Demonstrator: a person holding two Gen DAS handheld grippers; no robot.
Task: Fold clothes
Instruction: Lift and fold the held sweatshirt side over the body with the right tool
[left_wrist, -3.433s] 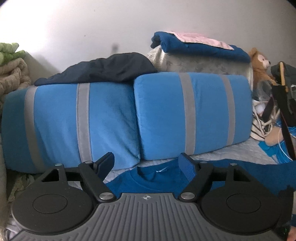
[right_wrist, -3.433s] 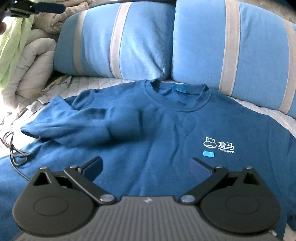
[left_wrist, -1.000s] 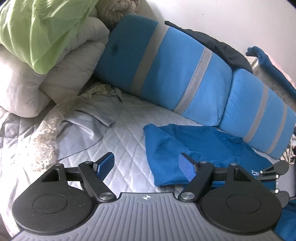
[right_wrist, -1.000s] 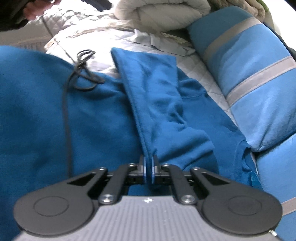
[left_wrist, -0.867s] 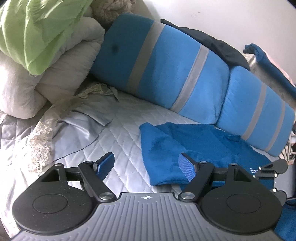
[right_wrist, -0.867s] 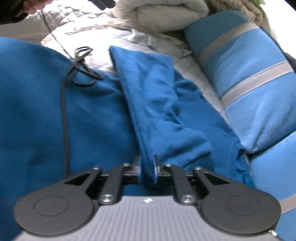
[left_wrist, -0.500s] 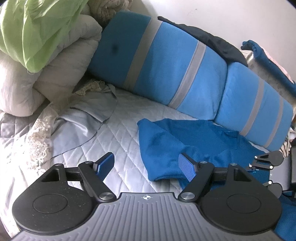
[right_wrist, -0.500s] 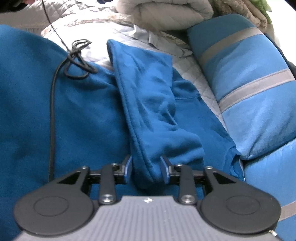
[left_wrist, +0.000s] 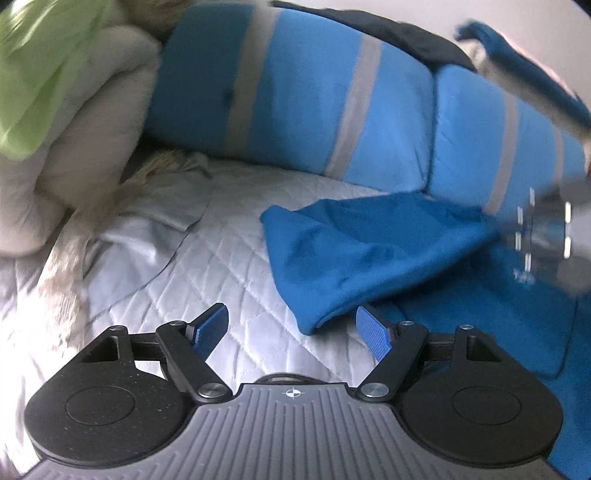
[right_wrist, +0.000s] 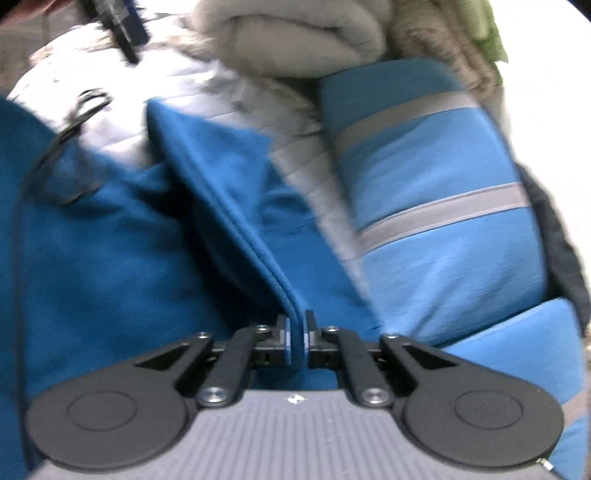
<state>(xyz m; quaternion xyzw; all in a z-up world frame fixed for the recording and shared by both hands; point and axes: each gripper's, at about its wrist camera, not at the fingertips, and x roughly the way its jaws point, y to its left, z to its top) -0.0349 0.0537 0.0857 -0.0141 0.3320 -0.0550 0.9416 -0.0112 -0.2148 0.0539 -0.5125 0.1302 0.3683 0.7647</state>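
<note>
Left wrist view: the left claw (left_wrist: 291, 328) hangs released over a white quilted bed (left_wrist: 229, 266). A blue sweatshirt (left_wrist: 461, 295) lies there, its folded sleeve (left_wrist: 351, 258) running from striped pillows (left_wrist: 332, 96) down toward the claw.

Right wrist view: the right claw (right_wrist: 295, 338) is clenched on the sleeve's (right_wrist: 236, 206) edge, whose long axis stretches away up-left.

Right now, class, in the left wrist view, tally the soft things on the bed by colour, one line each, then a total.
Blue pillows with grey stripes: 2
Blue sweatshirt: 1
Green cloth: 1
Cream duvet: 1
Dark garment: 1
Total: 6
</note>
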